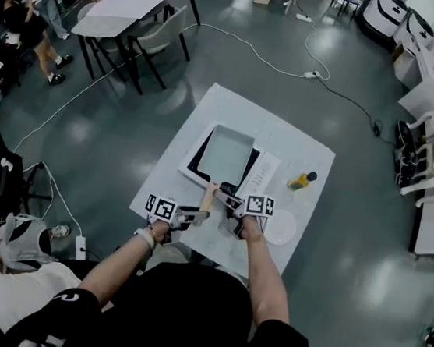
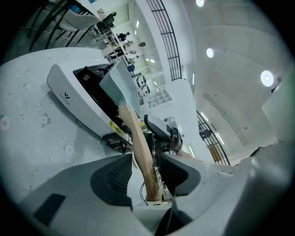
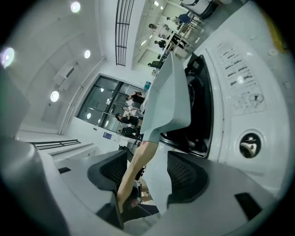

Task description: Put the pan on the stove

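sitting on the white table, the stove already carries the grey pan; its wooden handle runs back toward the person, lying between the spread jaws of both the left gripper and right gripper, neither squeezing it.

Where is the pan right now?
In the head view, the pan sits on the stove in the middle of the white table, left of the yellow bottle; its wooden handle points toward the person.
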{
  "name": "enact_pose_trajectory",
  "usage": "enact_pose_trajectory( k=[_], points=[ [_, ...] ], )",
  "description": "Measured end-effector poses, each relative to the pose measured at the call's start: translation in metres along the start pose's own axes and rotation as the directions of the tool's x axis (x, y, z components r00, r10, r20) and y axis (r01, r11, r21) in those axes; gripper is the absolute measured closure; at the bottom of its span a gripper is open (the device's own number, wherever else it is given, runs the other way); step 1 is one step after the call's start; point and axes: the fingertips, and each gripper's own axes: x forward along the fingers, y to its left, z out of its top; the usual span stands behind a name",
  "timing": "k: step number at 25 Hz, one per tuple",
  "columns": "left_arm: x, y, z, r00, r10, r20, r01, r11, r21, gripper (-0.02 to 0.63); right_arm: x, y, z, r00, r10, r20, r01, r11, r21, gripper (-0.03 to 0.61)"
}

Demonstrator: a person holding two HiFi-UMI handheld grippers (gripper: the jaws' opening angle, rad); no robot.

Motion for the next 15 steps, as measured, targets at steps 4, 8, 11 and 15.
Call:
enact_pose_trajectory(
  k=[4,8,11,15],
  points=[
    [-0.013,0.001,0.005,0.999,0.028,0.044,-0.029,1.000,0.006,0.449,-0.020,-0.001,0.000,0.999,-0.041,0.020,0.041,0.998,-0.038,0.333],
    [-0.027,-0.002,0.020,0.991,0.069,0.115,-0.073,0.997,0.031,0.449,-0.041,-0.002,0.005,0.993,-0.109,0.041,0.113,0.988,-0.108,0.333],
    [-0.038,-0.007,0.035,0.979,0.108,0.172,-0.120,0.991,0.058,0.449,-0.054,0.003,0.011,0.986,-0.158,0.056,0.166,0.967,-0.191,0.334],
    [-0.048,-0.017,0.049,0.959,0.162,0.234,-0.194,0.973,0.121,0.451,-0.070,0.012,0.016,0.976,-0.199,0.085,0.215,0.935,-0.281,0.347]
  ],
)
